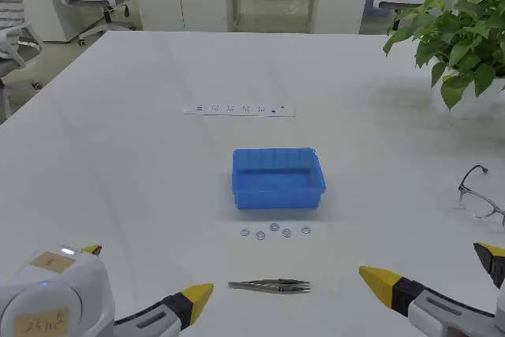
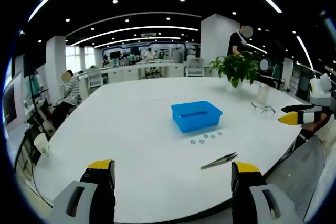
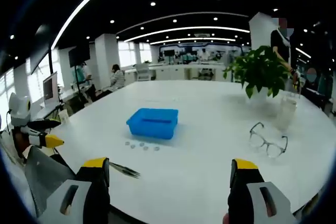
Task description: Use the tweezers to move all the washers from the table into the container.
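Note:
A blue plastic container (image 1: 278, 178) (image 2: 196, 115) (image 3: 153, 122) stands mid-table. Just in front of it lie several small metal washers (image 1: 274, 230) (image 2: 205, 138) (image 3: 142, 146) in a loose row. Metal tweezers (image 1: 270, 285) (image 2: 219, 160) (image 3: 125, 169) lie flat on the table nearer to me. My left gripper (image 1: 146, 278) (image 2: 170, 174) is open at the lower left, left of the tweezers and holding nothing. My right gripper (image 1: 434, 267) (image 3: 168, 174) is open at the lower right, right of the tweezers, also with nothing between its yellow-tipped fingers.
A pair of glasses (image 1: 479, 193) (image 3: 269, 141) lies at the right. A potted green plant (image 1: 461, 37) (image 3: 261, 72) stands at the far right. A white power strip (image 1: 239, 109) lies beyond the container. Office chairs and people are past the table's far edge.

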